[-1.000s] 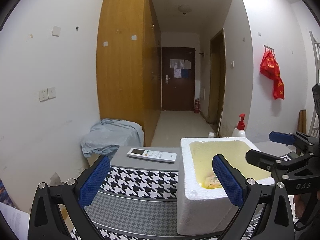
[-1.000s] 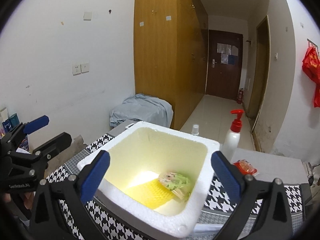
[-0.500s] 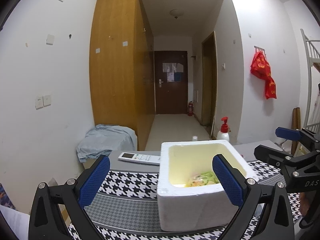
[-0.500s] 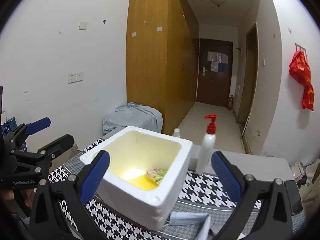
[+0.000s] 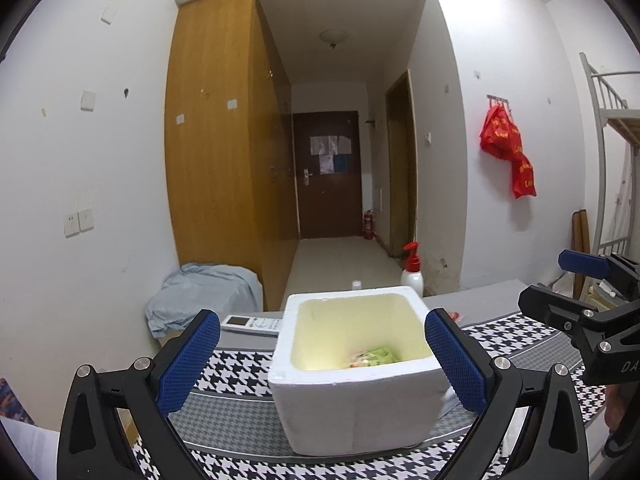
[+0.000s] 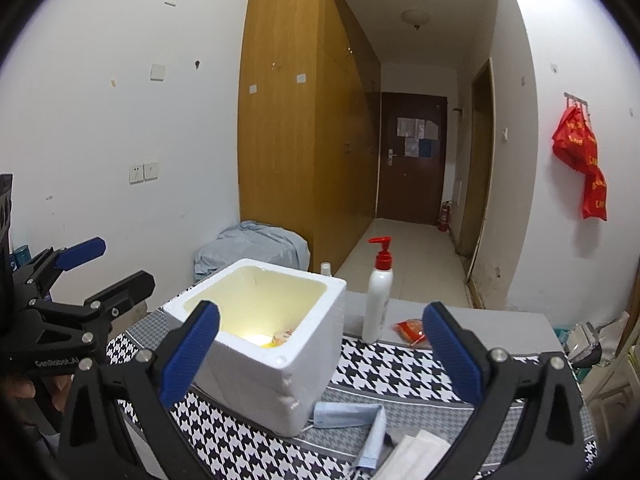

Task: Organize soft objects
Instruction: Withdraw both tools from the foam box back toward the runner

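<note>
A white foam box (image 5: pixel 356 384) (image 6: pixel 256 344) stands on the houndstooth cloth (image 5: pixel 240 368) (image 6: pixel 400 368). Inside it lie a green-and-orange soft packet (image 5: pixel 372 358) (image 6: pixel 285 335) and something yellow. My left gripper (image 5: pixel 320 364) is open, its blue pads either side of the box but nearer me. My right gripper (image 6: pixel 320 354) is open too, held above the cloth with nothing between its pads. A blue face mask (image 6: pixel 352 416) and a white mask (image 6: pixel 416 454) lie on the cloth right of the box. A red packet (image 6: pixel 410 328) lies on the grey tabletop further back.
A white pump bottle (image 6: pixel 378 300) (image 5: pixel 412 276) with a red head stands behind the box. A remote control (image 5: pixel 252 324) lies at the table's back left. A grey bundle of cloth (image 5: pixel 204 300) sits by the wall. The wooden wardrobe (image 6: pixel 304 152) and a hallway lie beyond.
Both grippers have pulled back and risen from the foam box, which now looks smaller and further away. The masks on the cloth have come into the right wrist view. Both stay open.
</note>
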Motion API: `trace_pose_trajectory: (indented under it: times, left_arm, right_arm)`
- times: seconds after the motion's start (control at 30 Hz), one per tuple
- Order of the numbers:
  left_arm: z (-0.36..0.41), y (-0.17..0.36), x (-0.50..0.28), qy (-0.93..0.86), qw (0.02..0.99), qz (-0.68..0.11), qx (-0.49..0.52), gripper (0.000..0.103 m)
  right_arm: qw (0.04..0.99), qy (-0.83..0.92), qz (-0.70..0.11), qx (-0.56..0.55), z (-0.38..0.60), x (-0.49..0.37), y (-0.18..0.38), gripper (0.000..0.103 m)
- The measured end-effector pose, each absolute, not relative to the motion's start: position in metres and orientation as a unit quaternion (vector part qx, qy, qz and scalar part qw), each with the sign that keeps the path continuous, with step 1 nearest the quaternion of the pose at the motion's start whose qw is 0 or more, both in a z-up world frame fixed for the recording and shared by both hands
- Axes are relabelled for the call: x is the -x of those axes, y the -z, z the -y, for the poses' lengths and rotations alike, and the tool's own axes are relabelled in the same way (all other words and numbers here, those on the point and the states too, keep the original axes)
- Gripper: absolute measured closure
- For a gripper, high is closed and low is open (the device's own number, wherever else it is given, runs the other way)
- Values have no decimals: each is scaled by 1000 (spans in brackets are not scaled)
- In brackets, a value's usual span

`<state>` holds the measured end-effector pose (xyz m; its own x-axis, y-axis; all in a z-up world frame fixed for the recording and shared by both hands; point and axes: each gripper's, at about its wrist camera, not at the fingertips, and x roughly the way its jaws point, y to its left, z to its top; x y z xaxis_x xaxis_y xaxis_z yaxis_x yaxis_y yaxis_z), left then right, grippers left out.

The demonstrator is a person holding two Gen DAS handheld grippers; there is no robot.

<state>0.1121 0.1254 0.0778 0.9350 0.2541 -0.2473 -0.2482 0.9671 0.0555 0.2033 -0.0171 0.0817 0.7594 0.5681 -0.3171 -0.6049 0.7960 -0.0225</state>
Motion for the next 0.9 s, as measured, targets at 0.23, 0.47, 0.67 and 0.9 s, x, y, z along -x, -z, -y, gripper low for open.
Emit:
trace_pose_trajectory:
  times: [0.23, 0.47, 0.67, 0.9]
  left_arm:
    - [-109, -84, -100, -119, 986, -112, -16, 1]
    - [-97, -82, -85, -105, 989, -106, -17, 1]
    - [-86, -84, -65, -101, 991, -90, -21, 1]
    - [-75, -80, -43, -97, 992, -76, -23, 1]
  right_arm:
    - [940, -306, -135, 59, 35, -188, -84, 0]
    - [943, -304, -122, 52, 50, -171, -80, 0]
    - [947, -299, -112, 42, 64, -148, -74, 0]
    - [950, -293, -97, 39, 76, -118, -70, 0]
